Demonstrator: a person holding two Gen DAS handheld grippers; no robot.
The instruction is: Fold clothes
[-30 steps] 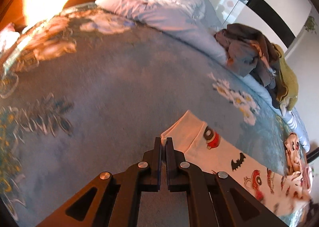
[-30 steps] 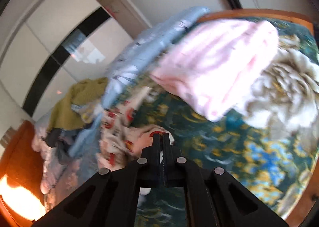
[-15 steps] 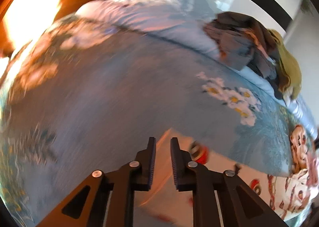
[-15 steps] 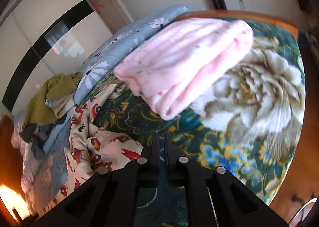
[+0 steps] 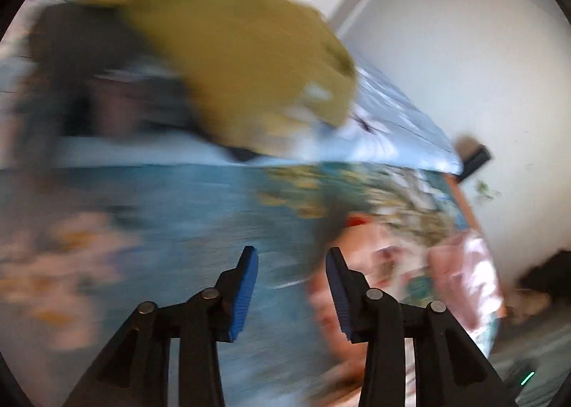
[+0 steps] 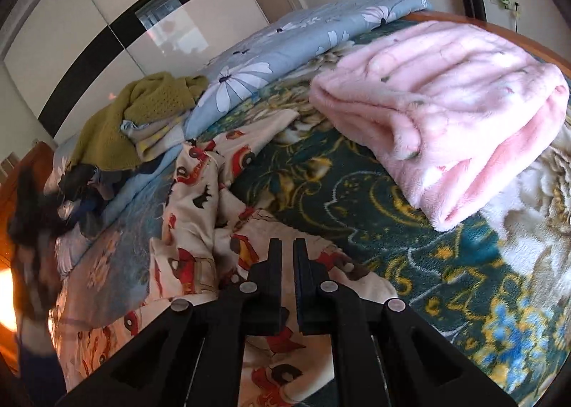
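A cream garment printed with red cars and black bats (image 6: 192, 214) lies crumpled on the patterned bed cover (image 6: 357, 192). My right gripper (image 6: 287, 246) hovers over its near end with the jaws together; I see no cloth pinched between them. The left wrist view is heavily blurred. There my left gripper (image 5: 291, 253) stands open, blue pads (image 5: 246, 285) wide apart and nothing between them. The cream garment (image 5: 357, 282) shows just right of its right finger.
A folded pink fleece blanket (image 6: 446, 114) lies at the right of the bed. An olive knit sweater (image 6: 117, 121) tops a heap of clothes beside a blue floral quilt (image 6: 285, 50). A person's blurred dark hair (image 6: 32, 214) is at the left edge.
My left gripper has opened wide and swung right, from the garment's cuff toward the olive sweater pile. The right gripper has moved back over the cream garment and stays shut.
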